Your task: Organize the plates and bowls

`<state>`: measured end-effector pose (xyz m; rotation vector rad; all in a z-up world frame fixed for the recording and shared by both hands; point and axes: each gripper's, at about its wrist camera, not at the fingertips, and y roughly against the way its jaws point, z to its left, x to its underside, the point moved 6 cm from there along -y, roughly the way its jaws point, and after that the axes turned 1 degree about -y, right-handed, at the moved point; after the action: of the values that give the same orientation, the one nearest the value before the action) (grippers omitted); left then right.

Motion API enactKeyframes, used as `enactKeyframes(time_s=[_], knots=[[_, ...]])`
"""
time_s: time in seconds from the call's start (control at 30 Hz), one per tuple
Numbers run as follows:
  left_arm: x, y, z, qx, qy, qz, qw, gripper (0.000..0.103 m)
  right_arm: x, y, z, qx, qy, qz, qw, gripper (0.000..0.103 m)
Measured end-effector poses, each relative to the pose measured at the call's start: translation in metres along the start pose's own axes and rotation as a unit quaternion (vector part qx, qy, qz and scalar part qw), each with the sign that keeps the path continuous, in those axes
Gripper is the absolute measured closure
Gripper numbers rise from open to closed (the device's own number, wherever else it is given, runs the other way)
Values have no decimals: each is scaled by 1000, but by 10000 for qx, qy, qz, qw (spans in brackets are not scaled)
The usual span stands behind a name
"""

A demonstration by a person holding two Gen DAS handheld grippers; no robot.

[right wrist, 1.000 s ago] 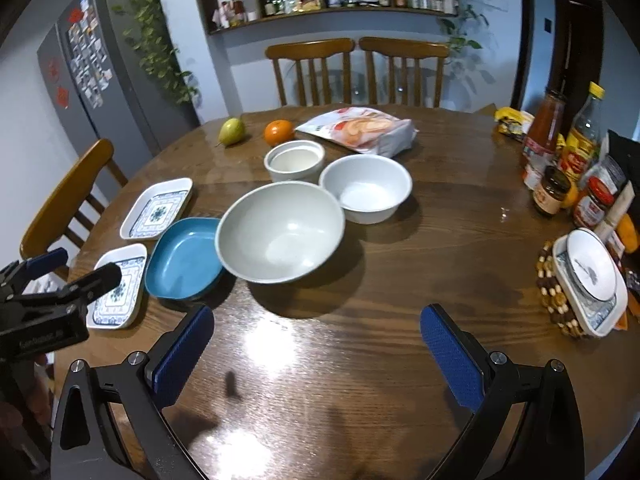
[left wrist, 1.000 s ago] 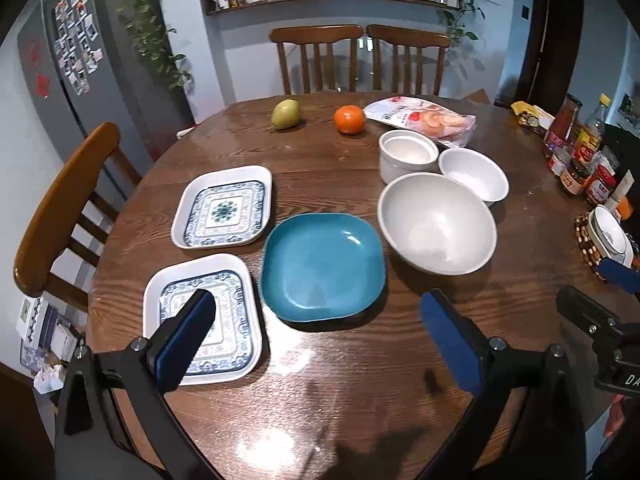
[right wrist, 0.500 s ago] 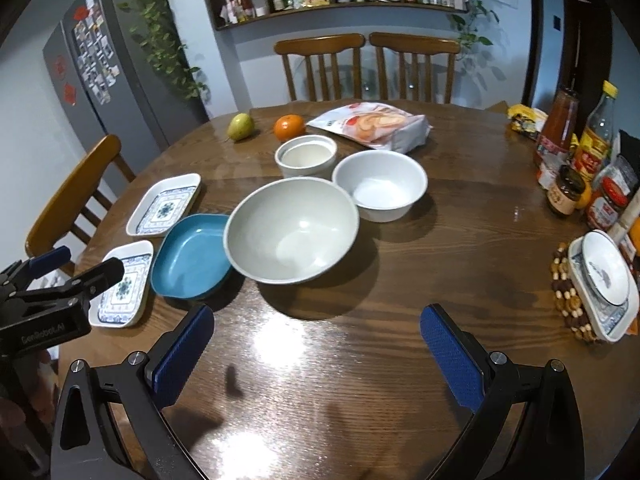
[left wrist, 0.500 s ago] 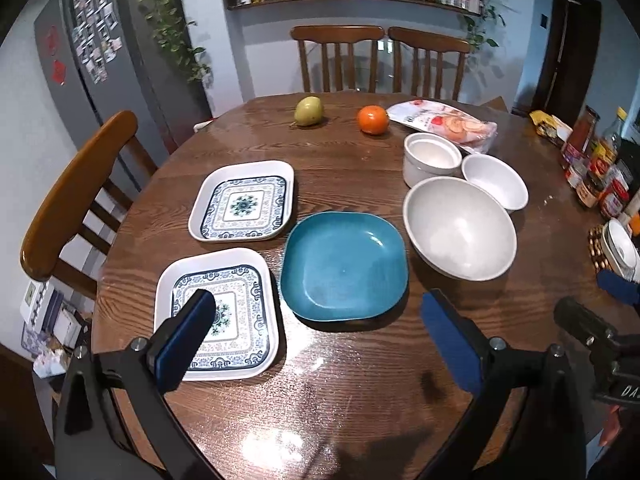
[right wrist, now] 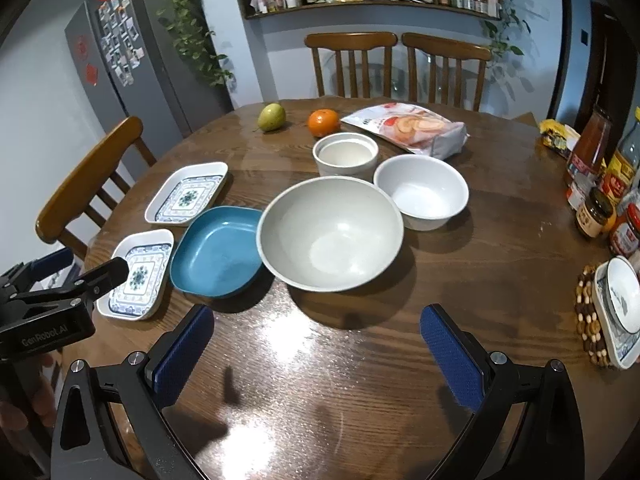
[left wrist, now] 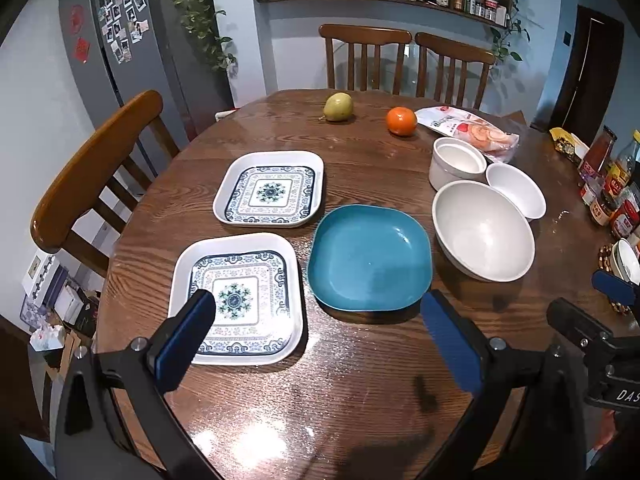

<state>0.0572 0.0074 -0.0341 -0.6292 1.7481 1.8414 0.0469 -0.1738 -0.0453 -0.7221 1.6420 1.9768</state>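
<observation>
On the round wooden table (left wrist: 360, 384) lie two white square plates with blue patterns, a near one (left wrist: 240, 296) and a far one (left wrist: 272, 190), and a teal square plate (left wrist: 370, 258). To their right stand a large grey bowl (left wrist: 482, 230), a small white bowl (left wrist: 516, 194) and a white crock (left wrist: 456, 162). My left gripper (left wrist: 320, 332) is open and empty, above the near plate and the teal plate. My right gripper (right wrist: 320, 344) is open and empty, in front of the large grey bowl (right wrist: 330, 232).
A pear (left wrist: 338, 107), an orange (left wrist: 401, 121) and a snack bag (left wrist: 472, 130) lie at the far side. Bottles and jars (right wrist: 600, 184) and a small dish on a beaded trivet (right wrist: 616, 312) stand at the right edge. Wooden chairs (left wrist: 92, 168) surround the table.
The left gripper has moved to the left, so the patterned plates sit more central in its view. The right gripper has shifted slightly toward the bowls. Both stay open.
</observation>
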Motion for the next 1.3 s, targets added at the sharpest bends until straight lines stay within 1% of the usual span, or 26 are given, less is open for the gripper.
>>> enactKeyframes(time_s=[0.17,0.6,1.03,1.23,1.3], knots=[[2,-1,4,15,42,-8,10000,1,-2,0,4,-18,22,-28,10000,0],[2,-3,5,42,-41,-80,10000,1,-3,-4,7,-32,31,8,10000,0],[5,-8,11,154,-54,-6,9999,1,-1,-8,22,-17,114,38,9999,0],[7,-12,18,244,-9,23,9997,1,0,-10,30,-88,121,55,9999,0],[9,-14,22,277,30,46,9996,1,2,-11,39,-202,185,62,9996,0]])
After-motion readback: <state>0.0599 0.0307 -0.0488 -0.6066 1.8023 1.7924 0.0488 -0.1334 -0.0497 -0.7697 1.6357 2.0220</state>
